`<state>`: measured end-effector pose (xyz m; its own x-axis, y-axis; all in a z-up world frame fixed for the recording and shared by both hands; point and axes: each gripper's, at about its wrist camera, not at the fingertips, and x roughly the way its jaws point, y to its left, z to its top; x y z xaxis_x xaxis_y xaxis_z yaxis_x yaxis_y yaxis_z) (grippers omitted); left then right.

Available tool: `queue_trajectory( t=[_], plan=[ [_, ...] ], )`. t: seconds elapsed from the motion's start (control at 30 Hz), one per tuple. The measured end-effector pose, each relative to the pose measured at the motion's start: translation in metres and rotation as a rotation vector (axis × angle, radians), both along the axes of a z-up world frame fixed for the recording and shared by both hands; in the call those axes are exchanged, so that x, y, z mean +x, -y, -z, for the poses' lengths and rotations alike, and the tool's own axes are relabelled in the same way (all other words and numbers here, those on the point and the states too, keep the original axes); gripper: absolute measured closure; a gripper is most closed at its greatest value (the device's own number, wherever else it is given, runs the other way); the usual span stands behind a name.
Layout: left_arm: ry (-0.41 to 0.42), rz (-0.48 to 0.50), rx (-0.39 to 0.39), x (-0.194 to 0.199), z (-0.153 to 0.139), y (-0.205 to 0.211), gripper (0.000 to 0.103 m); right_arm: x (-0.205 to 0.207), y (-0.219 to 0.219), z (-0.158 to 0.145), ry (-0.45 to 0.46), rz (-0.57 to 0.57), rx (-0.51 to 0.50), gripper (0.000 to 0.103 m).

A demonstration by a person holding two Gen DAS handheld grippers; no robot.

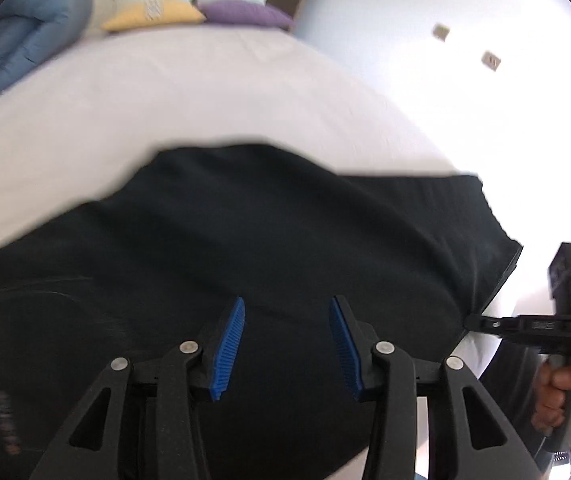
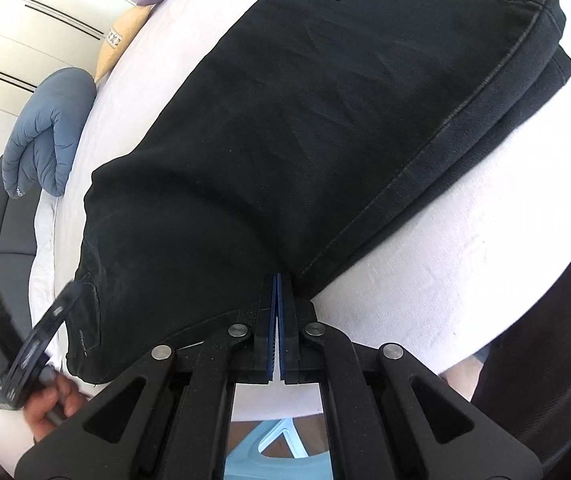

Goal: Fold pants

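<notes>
A white sheet covered the bed, with a rolled blue quilt and two pillows at its far side. The black pants lay on it, one leg stacked on the other, heavy stitched cotton with thick hems. The right gripper was pinched shut at the near seam edge, probably on the cloth for the next fold. The left gripper hovered half-open over the seat, holding nothing.

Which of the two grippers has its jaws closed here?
The right gripper: its blue pads meet at the edge of the black pants. The left gripper hangs over them with jaws apart, gripping nothing.
</notes>
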<state>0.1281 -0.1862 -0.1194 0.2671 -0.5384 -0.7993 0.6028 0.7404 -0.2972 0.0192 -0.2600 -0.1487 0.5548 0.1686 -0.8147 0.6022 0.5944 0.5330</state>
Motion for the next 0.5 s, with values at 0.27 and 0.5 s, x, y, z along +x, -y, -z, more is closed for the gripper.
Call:
queue_trajectory(
  t=[0.27, 0.5],
  plan=[
    [-0.023, 0.020, 0.018, -0.018, 0.034, -0.011, 0.057, -0.004, 0.003, -0.051, 0.022, -0.052, -0.067, 0.101],
    [0.002, -0.004, 0.052, -0.029, 0.037, -0.006, 0.056, 0.051, 0.041, -0.042, 0.159, -0.027, 0.078, 0.101]
  ],
)
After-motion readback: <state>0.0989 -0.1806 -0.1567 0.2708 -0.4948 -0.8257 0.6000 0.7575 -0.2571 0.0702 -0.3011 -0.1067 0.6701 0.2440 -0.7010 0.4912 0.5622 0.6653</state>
